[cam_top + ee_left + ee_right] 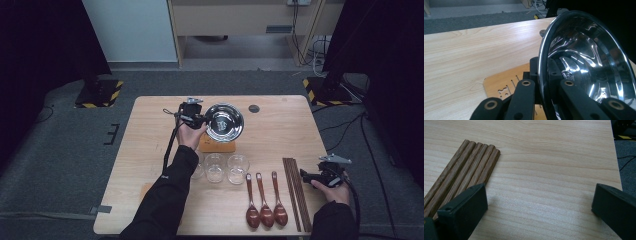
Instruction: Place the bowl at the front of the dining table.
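A shiny steel bowl [224, 122] hangs tilted over the table's middle back, above a small orange-brown wooden board [217, 146]. My left gripper [202, 120] is shut on the bowl's left rim. In the left gripper view the bowl [589, 62] stands on edge with its rim pinched between the black jaws of my left gripper [543, 72], and the wooden board [501, 82] lies below. My right gripper [306, 175] rests low at the table's right front, open, beside a row of wooden chopsticks [296, 192]. In the right gripper view the chopsticks [461, 172] lie by the left jaw, with bare table between the jaws.
Three clear glasses [215, 167] stand in a row before the board. Three dark wooden spoons [266, 202] lie at the front, left of the chopsticks. A small round dark disc [254, 108] sits at the table's back. The table's right edge [616, 165] is close to my right gripper.
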Available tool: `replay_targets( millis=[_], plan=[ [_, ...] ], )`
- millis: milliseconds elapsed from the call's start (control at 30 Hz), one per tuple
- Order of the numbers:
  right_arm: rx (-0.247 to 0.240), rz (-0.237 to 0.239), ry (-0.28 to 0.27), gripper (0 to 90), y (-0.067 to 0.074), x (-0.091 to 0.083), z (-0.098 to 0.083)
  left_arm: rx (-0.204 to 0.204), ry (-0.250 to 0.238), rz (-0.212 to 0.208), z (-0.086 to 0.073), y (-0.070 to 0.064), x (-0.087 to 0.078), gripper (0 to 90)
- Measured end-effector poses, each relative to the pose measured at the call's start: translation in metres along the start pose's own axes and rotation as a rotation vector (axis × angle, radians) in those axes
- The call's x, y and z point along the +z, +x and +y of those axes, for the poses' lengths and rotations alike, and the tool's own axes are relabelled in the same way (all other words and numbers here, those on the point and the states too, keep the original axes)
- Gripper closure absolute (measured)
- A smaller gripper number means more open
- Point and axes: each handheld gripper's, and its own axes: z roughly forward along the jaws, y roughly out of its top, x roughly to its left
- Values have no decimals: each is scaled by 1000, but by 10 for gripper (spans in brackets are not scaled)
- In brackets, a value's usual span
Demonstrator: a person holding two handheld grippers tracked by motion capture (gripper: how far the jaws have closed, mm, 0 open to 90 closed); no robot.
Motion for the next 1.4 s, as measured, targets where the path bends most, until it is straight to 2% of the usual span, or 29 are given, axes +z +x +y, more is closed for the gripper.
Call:
replay_targets(
  millis=[600, 933, 1400],
  plan=[
    [0, 0, 0, 3, 0, 0, 0, -10, 30, 28, -4, 11, 22, 859],
    [0, 0, 0, 3, 0, 0, 0, -19, 35, 39, -6, 16, 29, 860],
    [0, 0, 0, 3, 0, 0, 0, -16, 68, 56, -12, 22, 40, 860]
  ],
)
